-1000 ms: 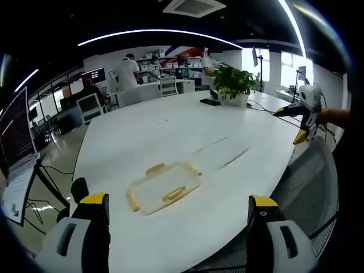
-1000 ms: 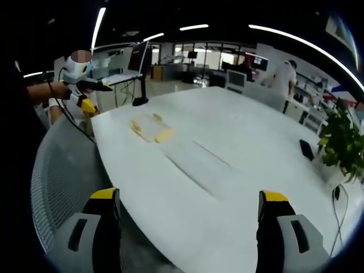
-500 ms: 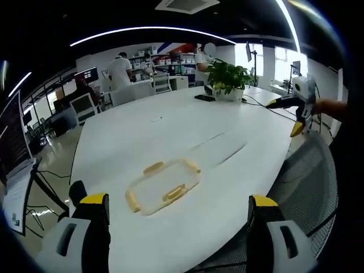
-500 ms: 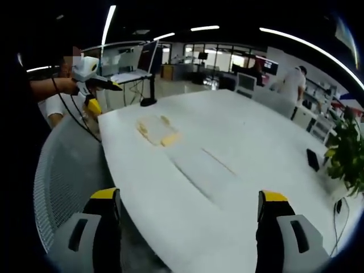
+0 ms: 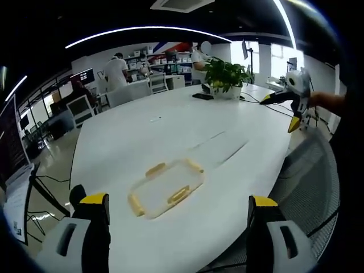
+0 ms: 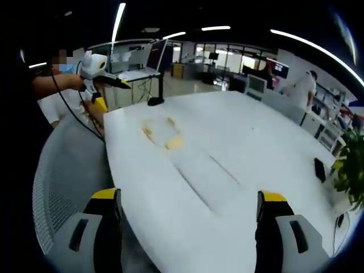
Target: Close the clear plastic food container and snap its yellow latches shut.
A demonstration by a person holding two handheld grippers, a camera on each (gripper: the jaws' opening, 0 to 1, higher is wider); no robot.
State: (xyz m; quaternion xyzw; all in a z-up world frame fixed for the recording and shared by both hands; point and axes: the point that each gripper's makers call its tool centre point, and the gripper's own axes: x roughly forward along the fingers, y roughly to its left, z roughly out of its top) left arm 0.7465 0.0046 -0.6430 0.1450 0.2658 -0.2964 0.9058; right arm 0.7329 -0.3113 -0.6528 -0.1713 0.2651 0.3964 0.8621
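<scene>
A flat clear plastic food container (image 5: 165, 190) lies on the white table (image 5: 170, 131), with yellow latches (image 5: 154, 169) on its sides. From here I cannot tell whether the latches are snapped down. My left gripper (image 5: 179, 200) hovers open just short of it, its jaws wide apart and holding nothing. In the right gripper view the container (image 6: 164, 132) is small and far off to the upper left. My right gripper (image 6: 189, 196) is open over the table's near edge. Each gripper also appears in the other's view, held by a hand: the right gripper (image 5: 293, 96) and the left gripper (image 6: 96, 68).
A potted plant (image 5: 224, 77) and a dark phone (image 5: 202, 96) sit at the table's far end. A grey mesh chair (image 5: 313, 182) stands at the table's edge, and the chair (image 6: 62, 182) is also in the right gripper view. People (image 5: 116, 71) stand by shelves at the back. A monitor (image 6: 156, 57) stands beyond the table.
Both cameras have drifted slightly, so the pictures shift. The container stays where it was on the table. Both grippers remain open.
</scene>
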